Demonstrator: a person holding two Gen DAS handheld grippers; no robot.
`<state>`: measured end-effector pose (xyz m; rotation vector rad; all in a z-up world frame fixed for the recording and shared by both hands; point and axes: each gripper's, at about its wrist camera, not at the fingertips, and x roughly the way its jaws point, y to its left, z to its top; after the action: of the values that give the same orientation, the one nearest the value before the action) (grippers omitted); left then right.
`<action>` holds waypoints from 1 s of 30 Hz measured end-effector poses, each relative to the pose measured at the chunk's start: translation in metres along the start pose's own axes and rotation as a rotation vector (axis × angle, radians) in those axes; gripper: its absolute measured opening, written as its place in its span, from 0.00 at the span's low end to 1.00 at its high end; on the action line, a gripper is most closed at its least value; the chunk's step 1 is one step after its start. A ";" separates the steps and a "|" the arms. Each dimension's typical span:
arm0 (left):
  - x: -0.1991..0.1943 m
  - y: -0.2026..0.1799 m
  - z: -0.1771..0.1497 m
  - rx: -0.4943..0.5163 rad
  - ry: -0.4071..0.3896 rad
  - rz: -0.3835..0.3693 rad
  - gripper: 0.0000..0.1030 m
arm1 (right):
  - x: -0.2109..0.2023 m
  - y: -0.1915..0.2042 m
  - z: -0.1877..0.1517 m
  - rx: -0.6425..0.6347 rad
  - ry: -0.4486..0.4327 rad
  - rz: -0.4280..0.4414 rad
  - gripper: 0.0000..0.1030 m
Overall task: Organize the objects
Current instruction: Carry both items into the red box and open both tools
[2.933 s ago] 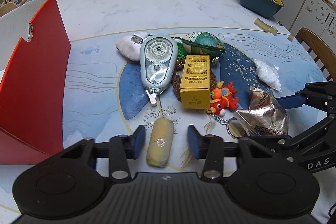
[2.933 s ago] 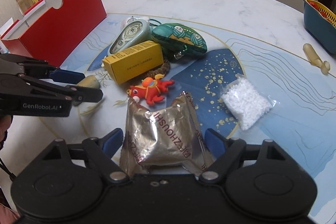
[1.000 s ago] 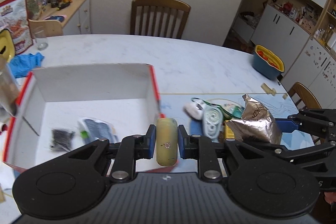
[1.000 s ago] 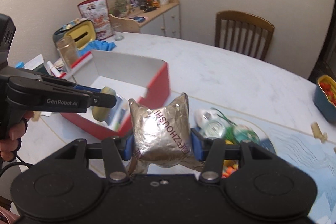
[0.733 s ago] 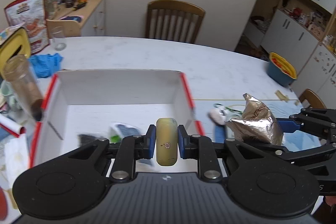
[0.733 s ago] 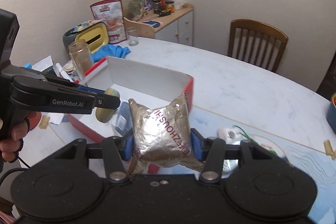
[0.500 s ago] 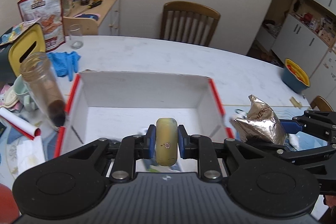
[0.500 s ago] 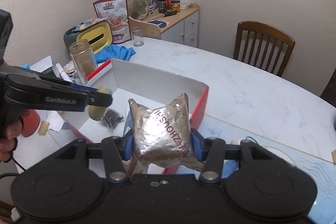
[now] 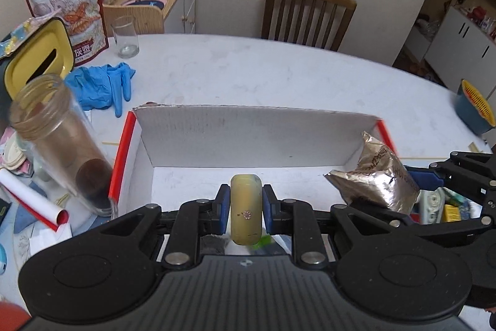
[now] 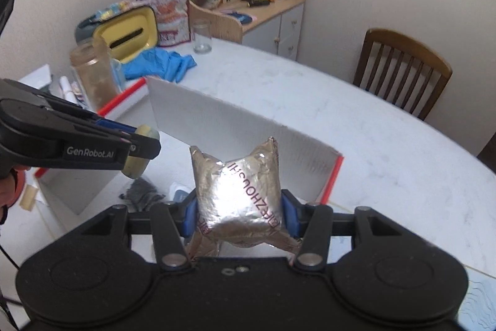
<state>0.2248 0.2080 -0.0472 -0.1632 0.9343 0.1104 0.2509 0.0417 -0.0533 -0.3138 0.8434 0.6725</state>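
Best lowered well inside the red-and-white box (image 9: 248, 141) before any release, kept clear of the walls and of the dark bits and packets already lying on its floor. Left gripper (image 9: 246, 208) held level above the near part of the box, pointing at the far wall, pinching a yellowish roll (image 9: 245, 208) upright between blue pads (image 9: 223, 208). Right gripper (image 10: 237, 216) held beside it, above the box's right end, squeezing a crinkled foil pouch (image 10: 238, 191) at its waist, top flaring upward. Both loads hanging in air, touching nothing else. Glass jar (image 9: 59, 145) standing just outside the left wall: worth avoiding.
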 end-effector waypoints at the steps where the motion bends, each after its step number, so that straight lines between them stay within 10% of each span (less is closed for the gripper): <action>1: 0.006 0.000 0.001 0.010 0.010 0.004 0.20 | 0.006 0.001 0.001 -0.002 0.008 -0.001 0.49; 30: 0.114 0.015 0.013 0.063 0.311 0.056 0.20 | 0.085 0.019 0.007 -0.024 0.207 -0.017 0.52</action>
<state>0.2996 0.2274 -0.1330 -0.0977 1.2518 0.1088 0.2827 0.0951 -0.1144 -0.4167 1.0289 0.6414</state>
